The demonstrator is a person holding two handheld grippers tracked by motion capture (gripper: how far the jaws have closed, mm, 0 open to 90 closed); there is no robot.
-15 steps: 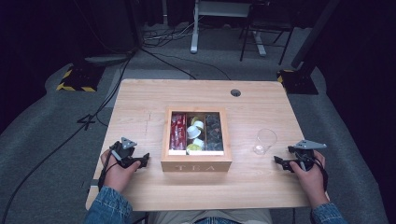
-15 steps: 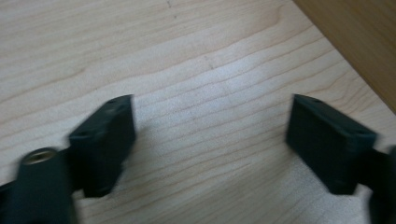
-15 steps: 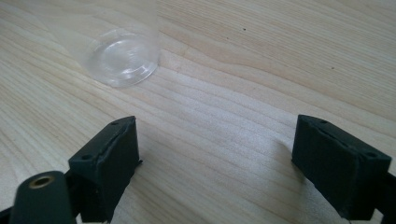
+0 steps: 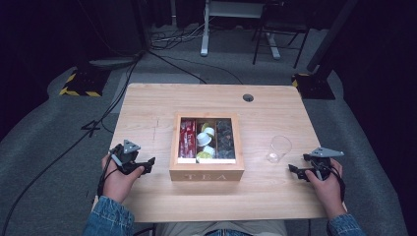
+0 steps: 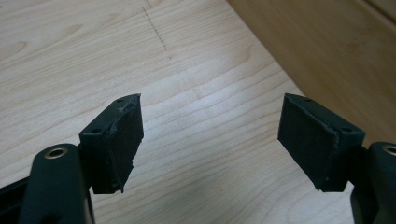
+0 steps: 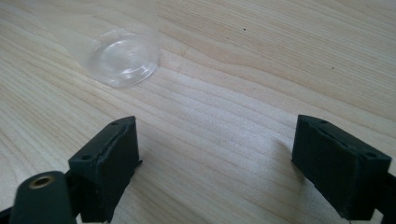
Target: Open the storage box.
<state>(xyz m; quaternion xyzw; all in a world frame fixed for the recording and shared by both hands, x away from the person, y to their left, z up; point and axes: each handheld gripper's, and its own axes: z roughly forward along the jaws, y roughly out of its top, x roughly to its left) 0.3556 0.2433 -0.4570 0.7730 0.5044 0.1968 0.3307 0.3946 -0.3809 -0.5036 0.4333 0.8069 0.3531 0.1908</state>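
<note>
Both grippers rest on the pale wooden table [image 4: 147, 103] with jaws wide and empty — left gripper [image 4: 147, 162] beside the wooden tea box [image 4: 206, 173], right gripper [image 4: 295, 170] near the clear plastic cup [image 4: 279, 148]. Grey carpet and black cables surround the table. Nothing has shifted since a moment ago.

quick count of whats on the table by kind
tea box: 1
clear cup: 1
left gripper: 1
right gripper: 1
total: 4
The sachets and pods inside the box are too small to count.
</note>
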